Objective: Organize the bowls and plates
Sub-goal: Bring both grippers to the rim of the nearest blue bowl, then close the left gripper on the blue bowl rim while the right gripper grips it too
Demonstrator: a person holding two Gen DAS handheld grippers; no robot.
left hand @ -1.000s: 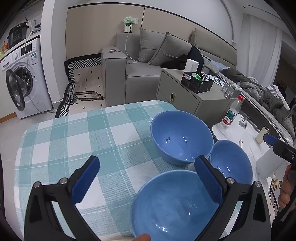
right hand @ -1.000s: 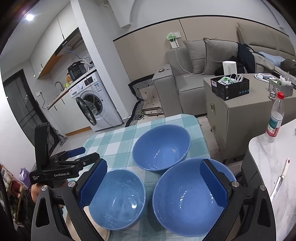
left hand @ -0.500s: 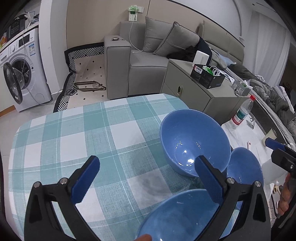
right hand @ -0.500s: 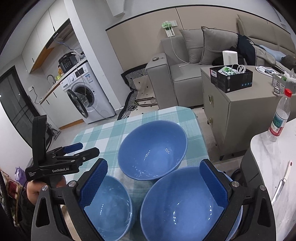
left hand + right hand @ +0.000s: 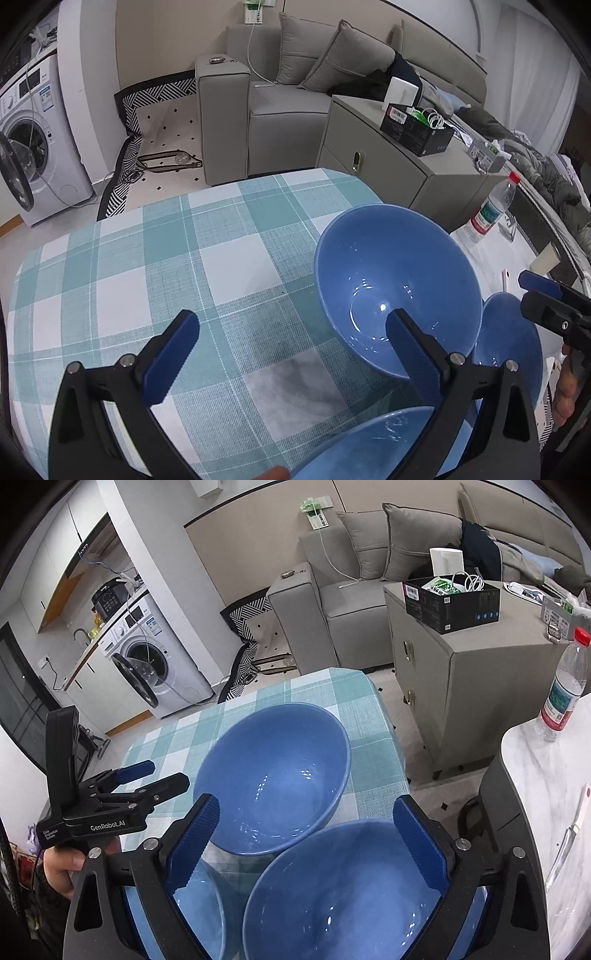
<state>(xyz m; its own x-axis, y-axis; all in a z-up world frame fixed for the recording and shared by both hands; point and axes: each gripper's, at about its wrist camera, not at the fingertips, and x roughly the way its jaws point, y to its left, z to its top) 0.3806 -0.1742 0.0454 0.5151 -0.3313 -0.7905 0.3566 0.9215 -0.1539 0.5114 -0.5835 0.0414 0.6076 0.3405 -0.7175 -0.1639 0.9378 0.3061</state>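
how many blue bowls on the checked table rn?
3. The far bowl sits mid-table. The near right bowl lies below the right tongs. The near left bowl is partly cut off at the frame edge. Plates may be hidden out of frame.

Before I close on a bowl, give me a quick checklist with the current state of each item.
1. Right gripper jaws open, nothing gripped (they have just been closing a little): ok.
2. Left gripper jaws open, empty: ok.
3. Near bowl lined up between the right jaws: ok.
4. Far bowl sits close behind the near bowl; whether they touch: cannot tell.
5. Third bowl mostly hidden by a right finger: cannot tell its clearance.
6. Checked tablecloth bare around the left gripper: ok.
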